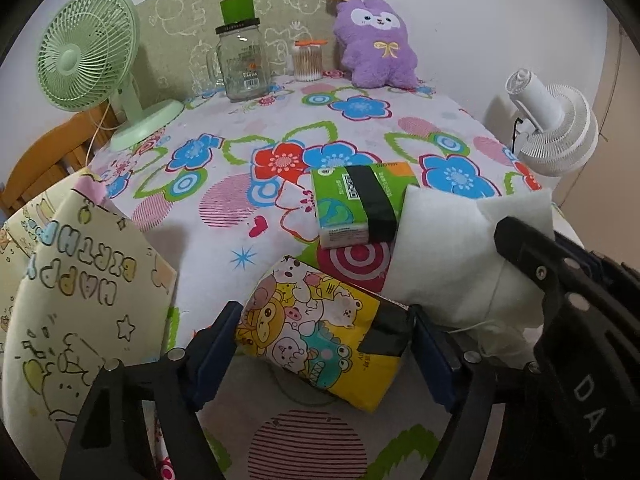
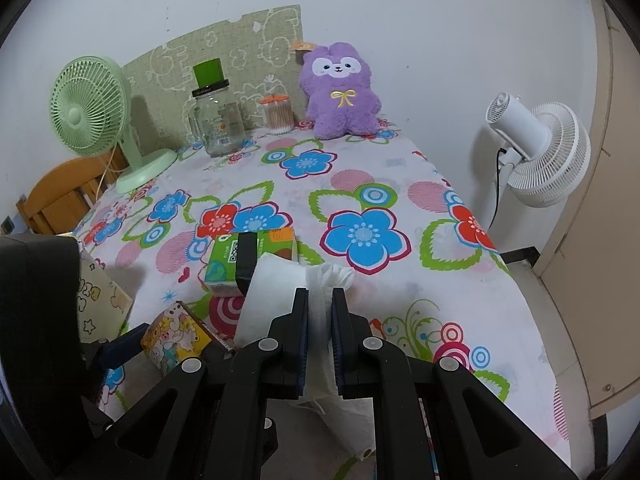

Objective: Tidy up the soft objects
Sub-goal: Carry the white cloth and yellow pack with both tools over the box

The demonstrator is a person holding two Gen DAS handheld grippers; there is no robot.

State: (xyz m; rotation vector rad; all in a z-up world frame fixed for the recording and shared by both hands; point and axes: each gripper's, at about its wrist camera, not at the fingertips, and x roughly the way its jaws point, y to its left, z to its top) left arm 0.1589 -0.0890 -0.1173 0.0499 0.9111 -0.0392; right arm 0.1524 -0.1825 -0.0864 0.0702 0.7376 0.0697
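A yellow cartoon-print tissue pack (image 1: 312, 332) lies on the flowered tablecloth (image 1: 224, 216), and my left gripper (image 1: 324, 310) has a pad against each end of it. Beside it, a white pillow-like cushion (image 1: 440, 248) leans over a green tissue pack (image 1: 352, 204) banded with black tape. My right gripper (image 2: 320, 292) is shut on a gathered corner of the white cushion (image 2: 276, 292); its black body (image 1: 532, 264) also shows at the right of the left wrist view. A purple plush animal (image 1: 374, 44) sits upright against the wall at the back.
A pale yellow "Happy Birthday" bag (image 1: 80, 300) stands open at the left. At the back are a green desk fan (image 1: 88, 60), a glass jar (image 1: 240, 64) with a green lid and a cotton-swab pot (image 1: 308, 60). A white floor fan (image 1: 556, 128) stands off the table's right edge.
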